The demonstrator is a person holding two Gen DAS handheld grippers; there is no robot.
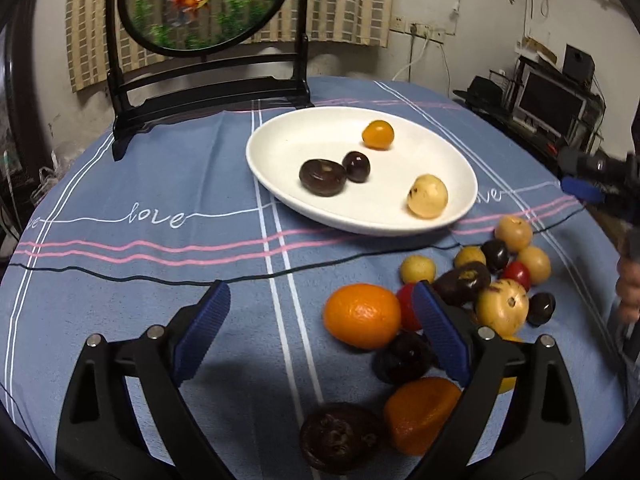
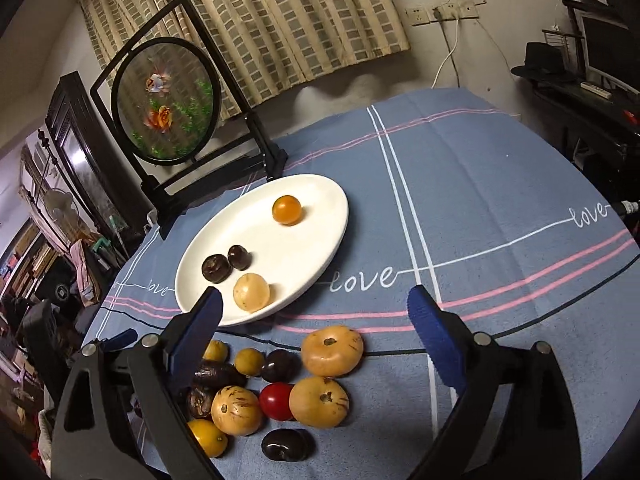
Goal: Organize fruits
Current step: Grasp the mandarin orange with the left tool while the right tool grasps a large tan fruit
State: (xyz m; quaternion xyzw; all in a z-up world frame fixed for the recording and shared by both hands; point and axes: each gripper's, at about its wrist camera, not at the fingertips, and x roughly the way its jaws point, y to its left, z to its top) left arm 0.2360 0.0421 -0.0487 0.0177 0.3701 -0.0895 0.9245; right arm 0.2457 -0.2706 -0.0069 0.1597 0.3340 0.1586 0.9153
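**Lead:** Both tools are spread wide with nothing in them. Your left tool (image 1: pixel 320 312) hovers low over the near edge of the fruit pile (image 1: pixel 472 292); your right tool (image 2: pixel 316 312) hangs above the same pile from the other side.

**Operator:** And the fruit?

**Lead:** Four pieces lie in the plate (image 1: pixel 280 168), which stands on the table (image 1: pixel 140 200): a small orange one (image 1: pixel 378 134), two dark ones touching each other, and a pale one near the rim. The rest sit loose on the cloth just beside the plate, bunched and touching.

**Operator:** Which one should I take?

**Lead:** The orange (image 1: pixel 362 316) lies between your left fingers, I'd say. It looks firm and fairly heavy, with a dimpled skin that should grip well. Close across its middle, where it is widest.

**Operator:** And the small ones?

**Lead:** The red tomato (image 2: pixel 277 401) is likely smooth and soft (squeeze gently, or it may burst or shoot out sideways). The dark glossy fruits look slippery too. The tan round fruit (image 2: pixel 332 350) seems firm; hold it across the sides, not by the stem dimple on top.

**Operator:** Anything to watch?

**Lead:** They're round and packed together, so nudging one may roll its neighbours. Come down straight, with a finger on each side.
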